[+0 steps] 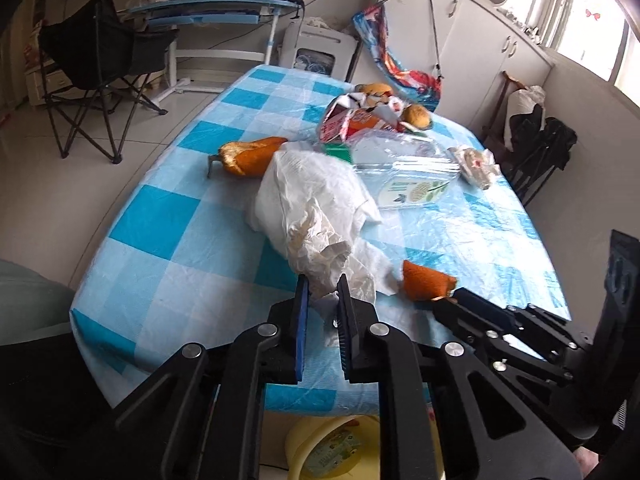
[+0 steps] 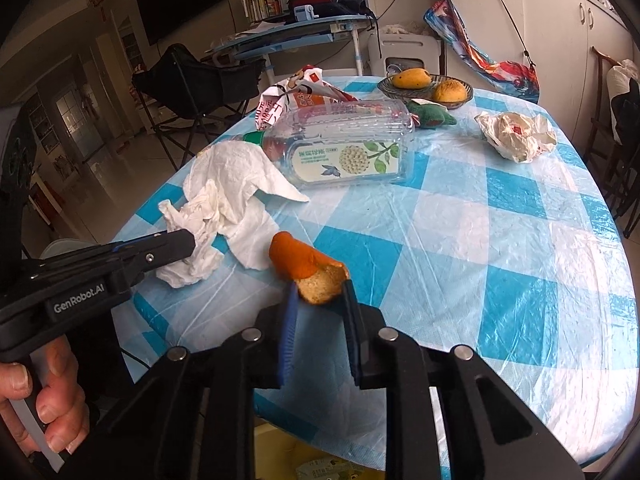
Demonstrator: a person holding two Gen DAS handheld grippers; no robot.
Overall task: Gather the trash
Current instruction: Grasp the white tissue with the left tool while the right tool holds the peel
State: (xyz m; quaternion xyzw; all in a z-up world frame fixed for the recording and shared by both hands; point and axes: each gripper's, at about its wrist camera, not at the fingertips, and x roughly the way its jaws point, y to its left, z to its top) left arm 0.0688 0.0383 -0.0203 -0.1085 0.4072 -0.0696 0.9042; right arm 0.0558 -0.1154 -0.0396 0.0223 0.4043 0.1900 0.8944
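In the left wrist view, my left gripper [image 1: 322, 290] is shut on the near end of a crumpled white tissue [image 1: 316, 236] lying on the blue-and-white checked table [image 1: 160, 220]. Just to its right lies a piece of orange peel [image 1: 426, 280], with my right gripper [image 1: 454, 296] at it. In the right wrist view, my right gripper [image 2: 320, 292] has both pads against that orange peel [image 2: 310, 266] near the table's front edge. The left gripper [image 2: 188, 242] shows from the side there, pinching the tissue [image 2: 224, 196], and a hand [image 2: 48, 392] holds its handle.
Further back on the table lie a clear plastic container [image 2: 344, 148], a green-capped bottle, torn red-and-white packaging [image 2: 288, 100], a crumpled wrapper [image 2: 516, 136], a fruit bowl [image 2: 424, 88] and a second orange peel [image 1: 252, 156]. A yellow bin [image 1: 332, 448] sits under the table's near edge.
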